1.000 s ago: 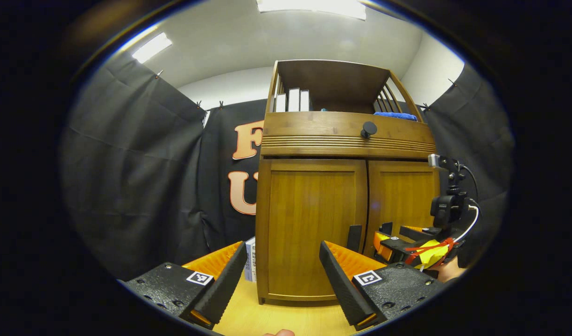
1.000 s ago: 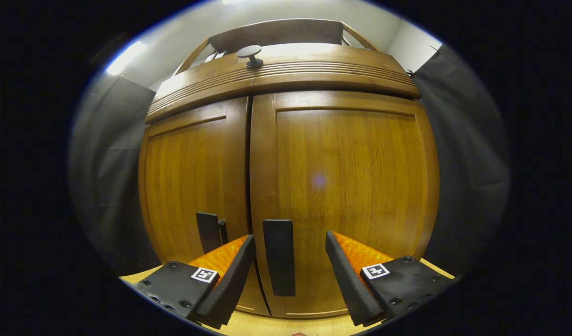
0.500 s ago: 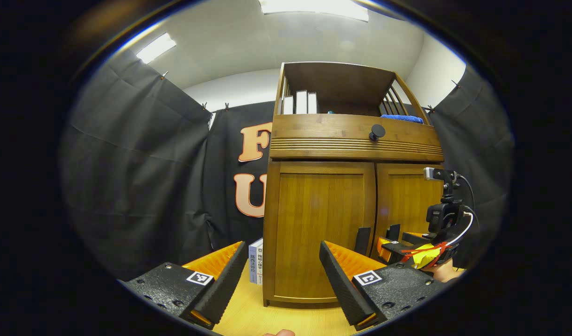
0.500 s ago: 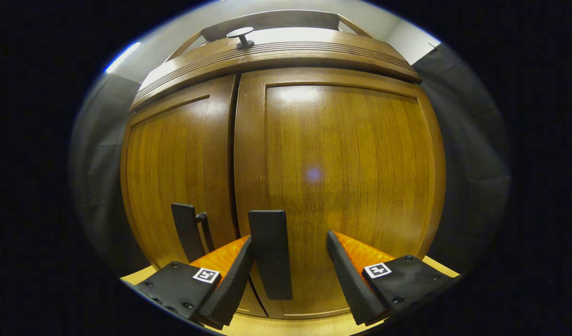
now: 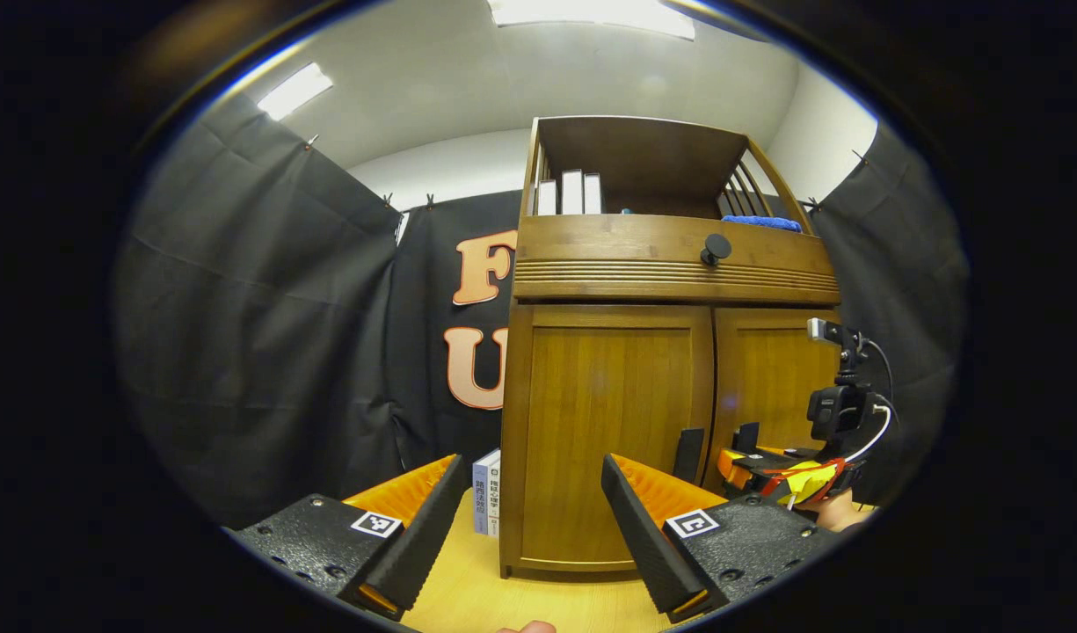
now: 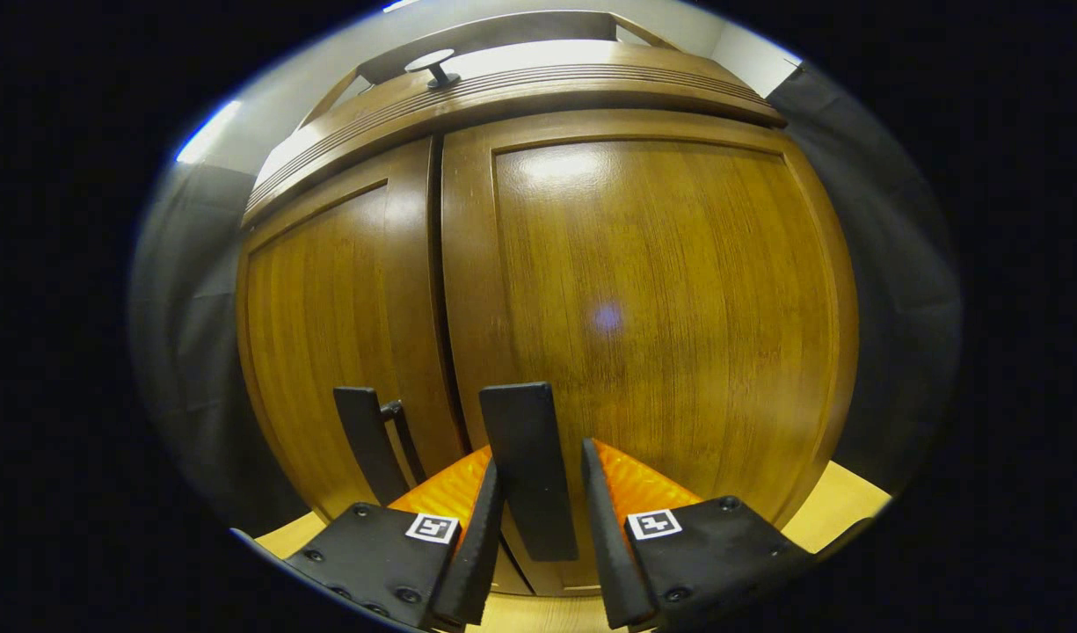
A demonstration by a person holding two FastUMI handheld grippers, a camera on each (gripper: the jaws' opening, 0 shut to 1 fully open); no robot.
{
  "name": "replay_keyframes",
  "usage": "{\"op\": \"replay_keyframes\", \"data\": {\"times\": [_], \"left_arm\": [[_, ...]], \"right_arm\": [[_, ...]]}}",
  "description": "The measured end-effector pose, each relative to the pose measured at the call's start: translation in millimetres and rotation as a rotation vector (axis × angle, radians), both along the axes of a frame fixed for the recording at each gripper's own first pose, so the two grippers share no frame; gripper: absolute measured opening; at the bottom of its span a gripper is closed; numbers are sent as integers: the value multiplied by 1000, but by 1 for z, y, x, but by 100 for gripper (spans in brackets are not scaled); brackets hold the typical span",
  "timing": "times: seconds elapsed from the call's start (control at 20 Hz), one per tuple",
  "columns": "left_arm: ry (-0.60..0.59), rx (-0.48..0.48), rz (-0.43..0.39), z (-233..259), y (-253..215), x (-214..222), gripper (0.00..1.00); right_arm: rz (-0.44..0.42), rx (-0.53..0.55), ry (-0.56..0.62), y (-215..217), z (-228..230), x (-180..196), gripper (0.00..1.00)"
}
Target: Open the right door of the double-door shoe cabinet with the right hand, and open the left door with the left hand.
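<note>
The wooden shoe cabinet [image 5: 670, 264] stands on a pale table with both doors closed. In the right gripper view the right door [image 6: 652, 290] is close in front of me, and my right gripper [image 6: 538, 453] is shut on its dark vertical handle [image 6: 527, 466], one finger on each side. The left door [image 6: 327, 308] has its own handle [image 6: 367, 440] just left of it. In the left gripper view my left gripper [image 5: 531, 466] is open and held back from the left door [image 5: 613, 422]. The right gripper [image 5: 749, 462] shows low on the right, at the handles.
A few books [image 5: 487, 492] stand on the table [image 5: 476, 598] against the cabinet's left side. The open top shelf holds more books [image 5: 569, 192] and a blue cloth [image 5: 762, 222]. A round knob [image 5: 716, 248] sits on the drawer front above the doors. A hand [image 5: 833, 510] holds the right gripper.
The right gripper moved in and its fingers narrowed around the right door's handle. The left gripper shifted slightly left, staying open. Both doors remain closed.
</note>
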State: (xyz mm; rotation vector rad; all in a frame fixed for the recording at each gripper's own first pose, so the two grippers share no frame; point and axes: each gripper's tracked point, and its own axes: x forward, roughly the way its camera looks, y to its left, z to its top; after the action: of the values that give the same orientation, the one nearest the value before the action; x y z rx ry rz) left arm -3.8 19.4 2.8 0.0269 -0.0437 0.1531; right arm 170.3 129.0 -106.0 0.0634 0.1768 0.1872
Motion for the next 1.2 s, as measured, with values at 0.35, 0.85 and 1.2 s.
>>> {"op": "replay_keyframes", "data": {"times": [0.35, 0.85, 1.2], "left_arm": [[-5, 1, -10, 2, -2, -2, 91], [-5, 5, -24, 1, -5, -3, 92], [-2, 4, -31, 0, -6, -4, 94]], "right_arm": [[39, -77, 8, 1, -3, 0, 32], [84, -31, 28, 6, 10, -11, 32], [139, -43, 25, -3, 13, -37, 36]]}}
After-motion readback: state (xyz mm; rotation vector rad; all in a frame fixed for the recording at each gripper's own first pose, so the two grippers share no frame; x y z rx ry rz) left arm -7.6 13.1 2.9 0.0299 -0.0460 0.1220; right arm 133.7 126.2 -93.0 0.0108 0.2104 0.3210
